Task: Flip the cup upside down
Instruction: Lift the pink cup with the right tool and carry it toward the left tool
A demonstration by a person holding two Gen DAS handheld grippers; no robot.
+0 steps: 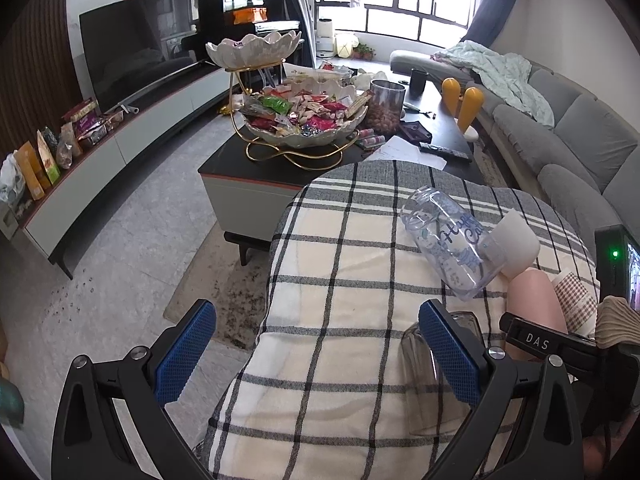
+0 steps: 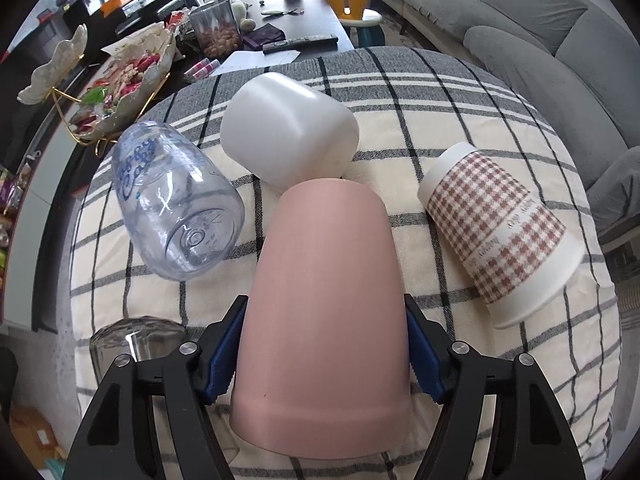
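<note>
Fingers point(image 2: 224, 356) pinch pink cup point(image 2: 324, 320) above plaid blanket point(image 2: 460, 120), sofa point(image 2: 540, 40) behind.

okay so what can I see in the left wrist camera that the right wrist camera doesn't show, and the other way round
Only the left wrist view shows the television and the left gripper, open and empty above the plaid blanket.

Only the right wrist view shows the right gripper shut on the pink cup and the whole checked paper cup.

Both show the clear printed cup, the white cup, the snack bowl stand, the clear glass and the grey sofa.
</note>
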